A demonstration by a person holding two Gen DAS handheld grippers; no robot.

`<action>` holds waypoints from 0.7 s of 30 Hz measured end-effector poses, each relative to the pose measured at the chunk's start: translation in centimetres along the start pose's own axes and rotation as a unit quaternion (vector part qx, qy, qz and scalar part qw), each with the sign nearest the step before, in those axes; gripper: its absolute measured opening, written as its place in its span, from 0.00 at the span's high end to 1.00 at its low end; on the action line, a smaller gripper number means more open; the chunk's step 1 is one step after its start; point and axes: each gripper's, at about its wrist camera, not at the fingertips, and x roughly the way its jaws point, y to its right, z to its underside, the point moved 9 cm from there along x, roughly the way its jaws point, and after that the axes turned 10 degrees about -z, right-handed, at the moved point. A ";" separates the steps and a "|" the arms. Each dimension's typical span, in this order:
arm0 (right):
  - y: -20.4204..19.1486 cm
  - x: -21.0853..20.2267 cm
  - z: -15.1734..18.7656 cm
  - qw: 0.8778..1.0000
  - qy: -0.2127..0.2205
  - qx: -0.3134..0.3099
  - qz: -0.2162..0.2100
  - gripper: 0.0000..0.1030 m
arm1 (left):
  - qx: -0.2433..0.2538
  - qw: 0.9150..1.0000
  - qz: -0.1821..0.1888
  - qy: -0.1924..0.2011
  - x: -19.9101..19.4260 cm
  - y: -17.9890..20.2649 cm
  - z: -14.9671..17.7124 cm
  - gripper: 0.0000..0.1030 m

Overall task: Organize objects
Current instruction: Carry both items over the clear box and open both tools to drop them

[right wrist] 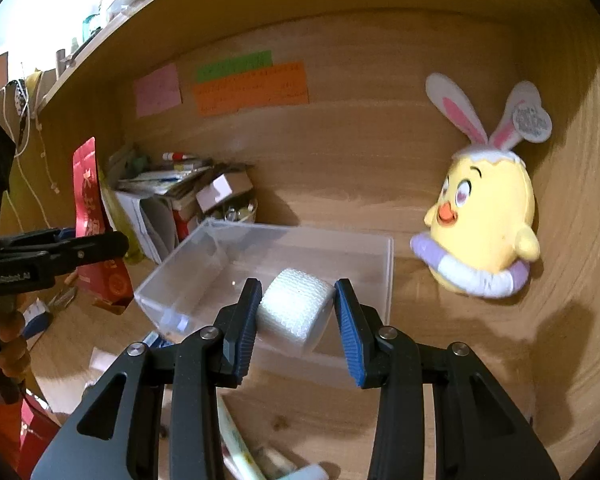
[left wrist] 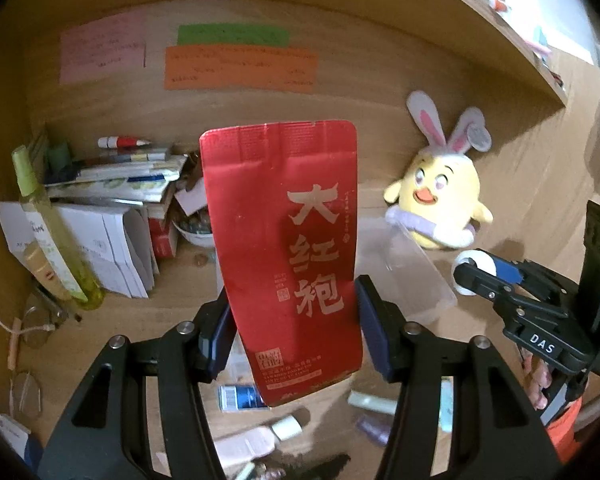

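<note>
Left gripper (left wrist: 296,320) clamps upright red foil tea pouch (left wrist: 284,240); right gripper (right wrist: 296,312) clamps white gauze roll (right wrist: 294,312), clear plastic box (right wrist: 340,248) beneath

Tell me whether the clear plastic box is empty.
Empty, as far as shown: clear plastic box shows only bare walls; its near part is hidden.

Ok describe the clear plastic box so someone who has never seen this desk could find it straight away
Start at the wooden back wall with the orange note. Below it on the desk, left of the yellow plush chick, sits the clear plastic box. It is the only see-through container, open-topped and empty, unlike the cluttered pile of papers to its left.
</note>
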 end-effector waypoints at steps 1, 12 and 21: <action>0.0 0.2 -0.3 1.000 0.001 0.000 0.000 0.67 | -0.004 1.000 0.000 0.002 0.3 -0.2 -0.3 0.46; 0.1 5.2 -1.3 0.999 -0.033 -0.013 0.010 0.67 | -0.030 0.999 0.001 -0.022 4.9 -1.4 -1.4 0.46; 1.5 9.0 0.7 0.997 -0.078 -0.006 0.017 0.67 | -0.017 0.997 0.008 -0.081 9.5 -1.0 0.7 0.46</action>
